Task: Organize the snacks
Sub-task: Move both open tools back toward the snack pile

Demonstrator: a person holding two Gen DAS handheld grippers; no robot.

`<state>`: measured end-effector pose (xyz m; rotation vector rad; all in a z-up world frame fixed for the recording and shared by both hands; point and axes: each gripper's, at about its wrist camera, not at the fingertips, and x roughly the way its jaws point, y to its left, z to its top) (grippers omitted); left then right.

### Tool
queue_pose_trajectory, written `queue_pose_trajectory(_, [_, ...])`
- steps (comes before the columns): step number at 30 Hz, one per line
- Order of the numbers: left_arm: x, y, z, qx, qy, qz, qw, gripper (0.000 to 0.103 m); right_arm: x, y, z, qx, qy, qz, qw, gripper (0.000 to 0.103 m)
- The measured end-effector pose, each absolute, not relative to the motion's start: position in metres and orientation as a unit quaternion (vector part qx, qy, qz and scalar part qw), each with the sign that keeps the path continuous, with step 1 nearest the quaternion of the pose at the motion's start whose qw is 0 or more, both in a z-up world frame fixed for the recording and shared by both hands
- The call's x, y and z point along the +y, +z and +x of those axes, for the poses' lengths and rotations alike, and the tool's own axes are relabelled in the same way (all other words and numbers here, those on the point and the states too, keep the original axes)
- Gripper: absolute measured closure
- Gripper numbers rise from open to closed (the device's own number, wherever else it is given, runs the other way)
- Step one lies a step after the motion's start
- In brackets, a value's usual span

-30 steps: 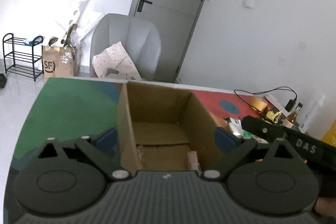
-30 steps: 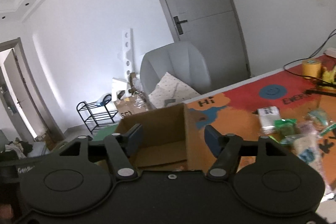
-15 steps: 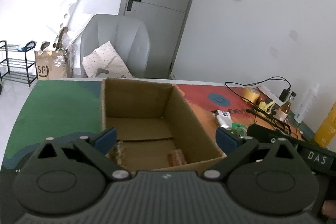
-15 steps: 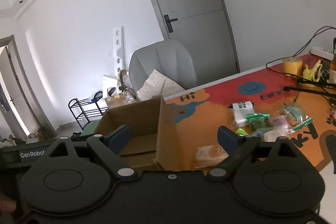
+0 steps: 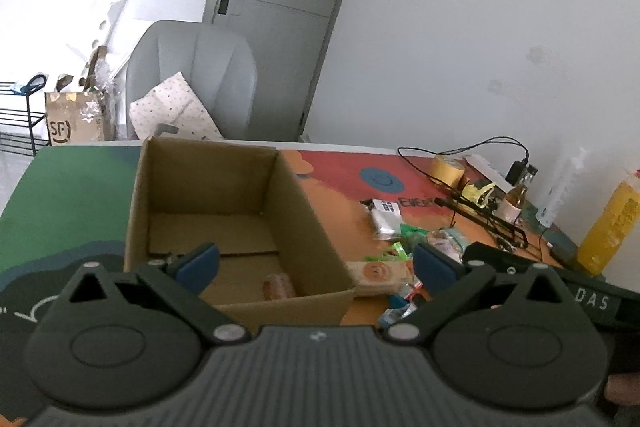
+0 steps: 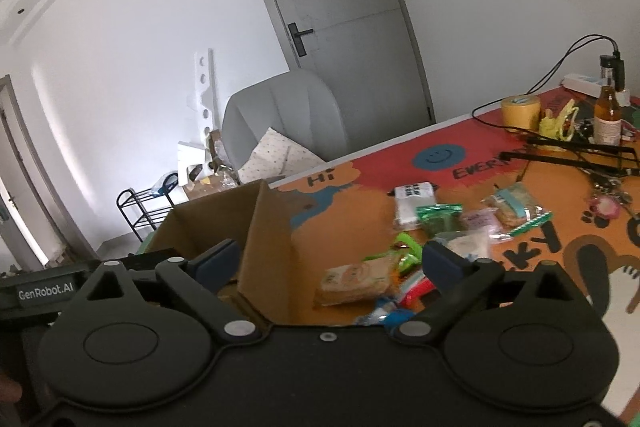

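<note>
Both the left claw (image 5: 316, 267) and right claw (image 6: 330, 263) are spread, grasping nothing; the right has just been opening. Right of the box (image 5: 316, 235) lie snacks (image 6: 436, 223); inside, near, perhaps one wrapped snack (image 5: 278, 285).

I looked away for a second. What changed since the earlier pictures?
Both grippers swung from the box toward the snack pile beside it. The right gripper has just been opening and holds nothing; the left gripper stayed open and empty. The box and the snack inside it have not moved.
</note>
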<state>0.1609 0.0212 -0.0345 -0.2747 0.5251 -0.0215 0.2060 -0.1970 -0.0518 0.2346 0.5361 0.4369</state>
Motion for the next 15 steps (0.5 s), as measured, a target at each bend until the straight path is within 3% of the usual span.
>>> queue_pose_trajectory(15, [-0.022, -0.035, 0.160, 0.256, -0.018, -0.134, 0.957, 0.001, -0.242, -0.052, 0.203, 0.272, 0.205, 0.107, 0.934, 0.003])
